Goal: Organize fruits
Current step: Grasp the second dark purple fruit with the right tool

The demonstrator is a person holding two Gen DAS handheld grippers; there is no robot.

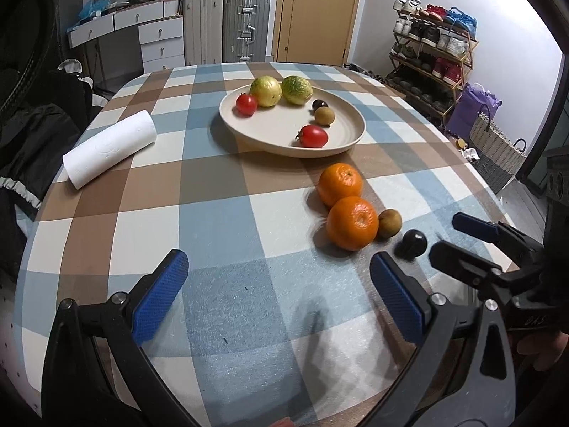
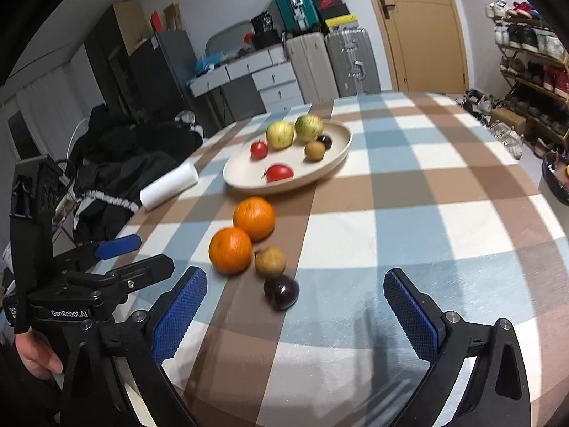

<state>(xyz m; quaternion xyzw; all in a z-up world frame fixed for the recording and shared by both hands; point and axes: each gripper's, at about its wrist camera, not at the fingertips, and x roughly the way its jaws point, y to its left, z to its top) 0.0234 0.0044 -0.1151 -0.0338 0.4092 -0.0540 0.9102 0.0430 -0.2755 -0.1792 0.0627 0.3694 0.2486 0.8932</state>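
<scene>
Six fruits sit in the round beige plate (image 1: 227,131), two oranges (image 1: 352,222), a brown longan (image 1: 389,223) and a dark plum (image 2: 281,291) left on the checked worktop (image 1: 213,220), both grippers' jaws wide open, empty.

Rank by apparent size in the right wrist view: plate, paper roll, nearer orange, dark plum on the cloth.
1. plate
2. paper roll
3. nearer orange
4. dark plum
The plum sits nearest the camera, yet looks smallest.

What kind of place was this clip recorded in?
Probably a lived-in home room, part dining, part storage: a table in a checked cloth, suitcases by the door, and a shoe rack along the wall.
</scene>
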